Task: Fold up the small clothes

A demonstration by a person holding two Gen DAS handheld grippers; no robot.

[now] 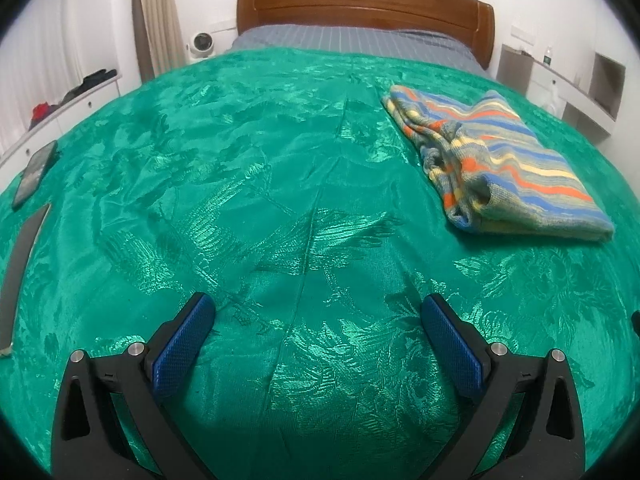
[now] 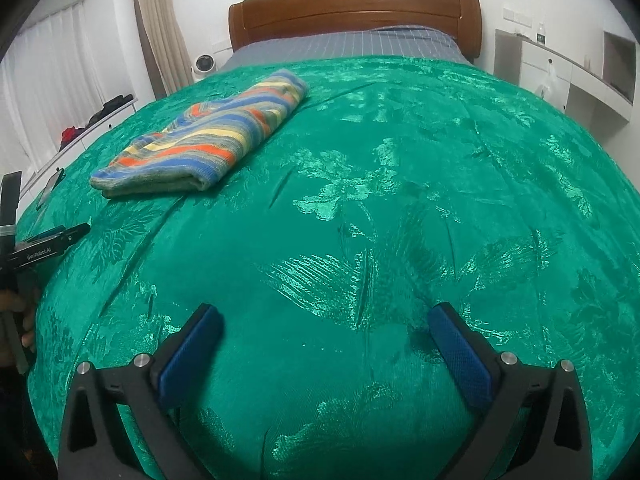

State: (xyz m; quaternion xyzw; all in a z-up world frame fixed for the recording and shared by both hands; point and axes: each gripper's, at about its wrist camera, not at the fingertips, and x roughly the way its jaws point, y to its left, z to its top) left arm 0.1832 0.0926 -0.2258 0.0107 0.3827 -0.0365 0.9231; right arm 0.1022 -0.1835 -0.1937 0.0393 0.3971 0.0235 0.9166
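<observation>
Seen from the left wrist: left claw [image 1: 318, 312] spread wide over a green satin bedspread [image 1: 280, 184], blue pads [image 1: 182, 346] well apart, nothing between them, only bare cloth below. Folded striped sweater [image 1: 508, 160] at two o'clock on the bedspread, well apart from the claw, lying flat, stripes of blue, orange, yellow and grey, bunched folds along its left edge. Dark phone [image 1: 34, 174] at nine o'clock by the bed's left edge, a grey strap [image 1: 18, 268] just below it. Wooden headboard [image 1: 364, 8] at twelve o'clock, grey striped sheet [image 1: 352, 40] beneath it.

Seen from the right wrist: right claw [image 2: 324, 318] likewise at full spread, blue pads [image 2: 460, 354] clear of everything, nothing gripped, green cloth under the gap. Same sweater [image 2: 204, 140] now at ten o'clock, folded edge facing the camera, well apart from this claw. Left claw's black body [image 2: 44, 250] at the nine o'clock edge, part of a hand [image 2: 16, 312] beneath it. Headboard [image 2: 352, 8] at twelve o'clock, small white fan [image 2: 204, 64] at eleven o'clock beside a beige curtain [image 2: 160, 28], white cabinet [image 2: 560, 68] at two o'clock.
</observation>
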